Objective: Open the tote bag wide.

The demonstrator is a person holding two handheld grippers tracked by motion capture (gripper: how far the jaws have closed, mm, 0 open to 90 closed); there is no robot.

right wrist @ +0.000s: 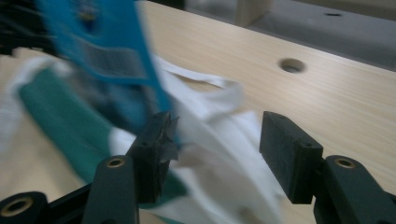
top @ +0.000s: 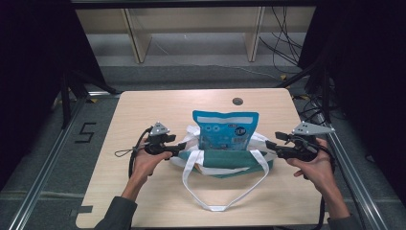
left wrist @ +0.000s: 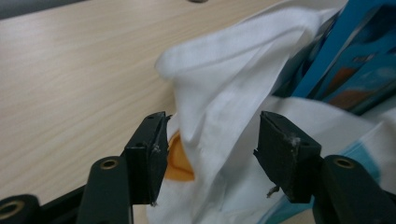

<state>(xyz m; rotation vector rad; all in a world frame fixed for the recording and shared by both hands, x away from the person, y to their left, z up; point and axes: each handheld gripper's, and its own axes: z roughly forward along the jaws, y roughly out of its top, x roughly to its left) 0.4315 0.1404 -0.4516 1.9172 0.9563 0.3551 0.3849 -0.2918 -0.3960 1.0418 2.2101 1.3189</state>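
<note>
Left gripper [top: 178,147]: jaws are standing apart, gripping nothing; white cloth of the tote bag [left wrist: 224,116] is lying loose in the gap, and the pads are not pressing on it.
Right gripper [top: 270,145]: jaws are likewise standing released; in the right gripper view the bag's white cloth [right wrist: 219,154] is sagging between them, with no pinch on it.
Tote bag [top: 230,160]: it is sitting at the middle of the table [top: 143,110], white with a green panel, slumping low, its mouth facing up between the two grippers.
Snack pouch [top: 225,132]: the blue packet is standing upright in the bag's mouth, its lower part inside and its top rising clear above the rim.
Handle loop [top: 215,201]: one long white strap is trailing toward the person's edge of the table.
Direction from left gripper: the bag's left rim is lying right at the jaw tips, the pouch just beyond it toward the centre.
Direction from right gripper: the bag's right rim is at the jaw tips, the pouch just inward.
Long axis: the bag's mouth is running side to side, from one gripper to the other.
Nearer hand: both are about equally close to the bag; neither looks favoured.
</note>
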